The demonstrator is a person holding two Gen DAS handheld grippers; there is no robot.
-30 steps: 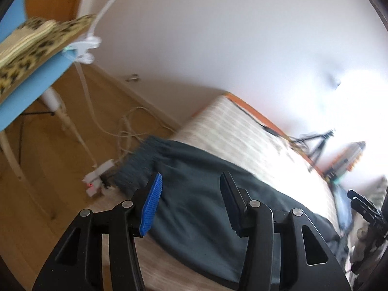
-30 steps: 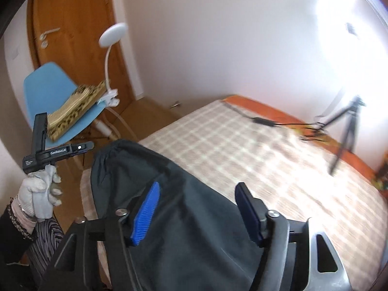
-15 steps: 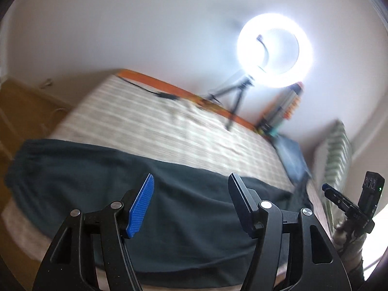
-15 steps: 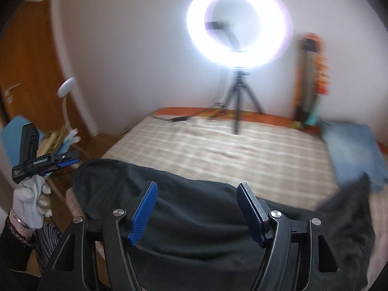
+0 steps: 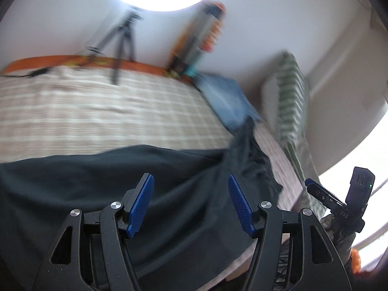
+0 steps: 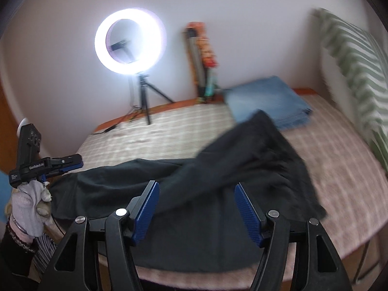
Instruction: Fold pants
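Your left tool (image 5: pixel 190 203) sits at 6 o'clock in its own view with its blue pads (image 5: pixel 141 202) spread wide apart and nothing between them, poised over the dark pants (image 5: pixel 101 181). Your right tool (image 6: pixel 196 209) is likewise spread apart and empty, its pads above the same cloth. The pants (image 6: pixel 218 194) lie across the near edge of the bed (image 6: pixel 169 135), stretched from 9 o'clock toward 3 o'clock in the right wrist view, with one end bunched and rumpled toward 1 o'clock. From the right wrist view, your gloved left hand (image 6: pixel 30 212) shows at 8 o'clock gripping the left tool's handle, just beside the pants' left end. From the left wrist view, the right tool (image 5: pixel 339 201) appears at 4 o'clock past the bed's corner. Beyond the pants, a folded blue cloth (image 6: pixel 266 101) lies on the checked bedcover at 1 o'clock, touching the pants' far tip. Farther back, a lit ring light (image 6: pixel 131 41) stands on a tripod (image 6: pixel 144 99) at 11 o'clock, and a striped pillow (image 6: pixel 354 60) leans at 2 o'clock.
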